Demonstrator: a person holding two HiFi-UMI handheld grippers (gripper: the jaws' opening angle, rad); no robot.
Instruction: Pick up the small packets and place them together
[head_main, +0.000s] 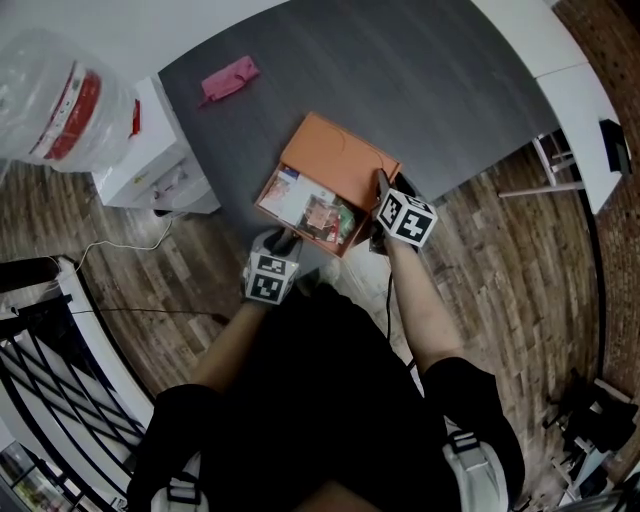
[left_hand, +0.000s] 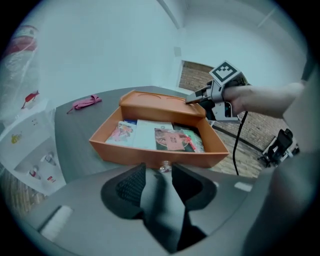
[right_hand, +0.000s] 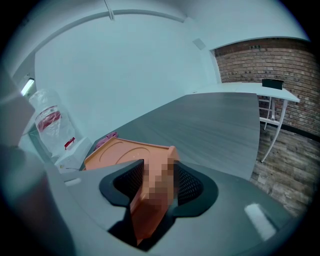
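Nearest, the left gripper (left_hand: 159, 172) hangs with its jaws partly apart and bare, just short of the near wall of the orange tray (left_hand: 150, 154). Beyond them the small packets (left_hand: 161, 136) lie flat in a crosswise row, their long sides pointing away. The right gripper (right_hand: 160, 169) clamps the tray's far right corner.
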